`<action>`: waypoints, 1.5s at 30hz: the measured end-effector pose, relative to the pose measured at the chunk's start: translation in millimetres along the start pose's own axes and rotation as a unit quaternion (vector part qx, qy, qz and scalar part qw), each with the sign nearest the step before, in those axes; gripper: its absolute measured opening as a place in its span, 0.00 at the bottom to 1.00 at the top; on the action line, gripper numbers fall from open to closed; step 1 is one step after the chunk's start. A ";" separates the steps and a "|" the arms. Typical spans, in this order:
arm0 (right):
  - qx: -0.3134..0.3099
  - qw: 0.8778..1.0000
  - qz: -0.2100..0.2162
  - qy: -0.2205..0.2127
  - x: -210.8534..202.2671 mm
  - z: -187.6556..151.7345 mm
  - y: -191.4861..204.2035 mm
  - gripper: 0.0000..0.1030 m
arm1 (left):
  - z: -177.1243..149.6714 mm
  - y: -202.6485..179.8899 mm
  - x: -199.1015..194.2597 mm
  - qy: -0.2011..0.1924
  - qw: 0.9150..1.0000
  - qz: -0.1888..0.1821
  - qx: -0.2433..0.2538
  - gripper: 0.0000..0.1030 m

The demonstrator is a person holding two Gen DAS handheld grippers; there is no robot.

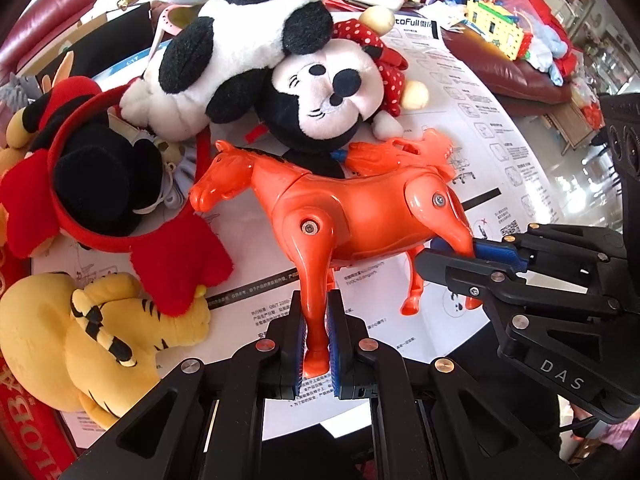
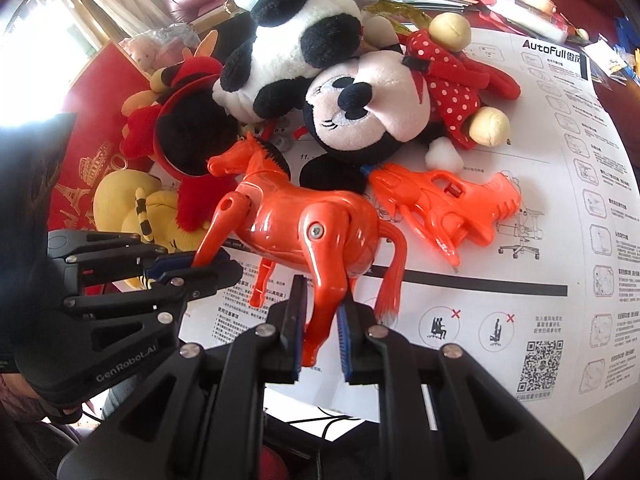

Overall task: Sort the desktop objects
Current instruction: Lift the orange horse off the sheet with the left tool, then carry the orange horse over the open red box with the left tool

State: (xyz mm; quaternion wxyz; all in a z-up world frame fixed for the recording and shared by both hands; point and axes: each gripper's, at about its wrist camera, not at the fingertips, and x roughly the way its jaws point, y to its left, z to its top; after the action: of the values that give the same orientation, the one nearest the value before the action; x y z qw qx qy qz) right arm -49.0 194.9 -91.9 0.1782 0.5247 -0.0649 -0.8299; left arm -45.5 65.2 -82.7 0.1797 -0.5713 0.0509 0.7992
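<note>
Both grippers, left (image 1: 317,344) and right (image 2: 320,336), have jaws pinched on thin legs of the horse (image 1: 360,208); uneven pulls could twist a jointed leg or slip it.

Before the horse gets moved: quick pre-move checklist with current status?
1. Left hand-held gripper shut on a front leg of the horse: ok.
2. Right hand-held gripper shut on a hind leg: ok.
3. Horse upright: ok.
4. Horse free of the mouse plush behind it: cannot tell, they overlap in both views.
5. Orange water gun apart from the horse: ok in the right wrist view.
6. Where the horse should go: cannot tell, no bin or sorting spot visible.
</note>
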 end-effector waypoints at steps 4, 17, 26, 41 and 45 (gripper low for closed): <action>-0.001 1.000 -0.003 -0.008 -6.6 0.2 3.1 0.15 | 0.8 -2.2 -9.0 -0.014 1.000 0.000 -0.001 0.08; -0.041 0.998 -0.011 -0.052 -37.6 11.4 31.7 0.15 | -1.5 3.5 -50.3 -0.064 0.998 0.012 -0.008 0.08; -0.074 0.994 -0.014 -0.081 -62.5 21.7 61.4 0.15 | -1.5 12.1 -88.7 -0.094 0.995 0.026 -0.013 0.08; -0.174 0.978 -0.011 -0.117 -99.2 58.3 161.7 0.15 | -15.8 74.6 -172.9 -0.158 0.984 0.050 -0.070 0.08; -0.213 0.968 -0.004 -0.130 -108.7 71.8 206.6 0.15 | -29.8 105.3 -206.6 -0.189 0.975 0.064 -0.100 0.08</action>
State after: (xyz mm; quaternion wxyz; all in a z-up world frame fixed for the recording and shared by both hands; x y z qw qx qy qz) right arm -24.2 37.0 92.8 0.2726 0.3622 0.0933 -0.8865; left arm 3.2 -88.7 86.5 0.0768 -0.4201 -0.0282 0.9038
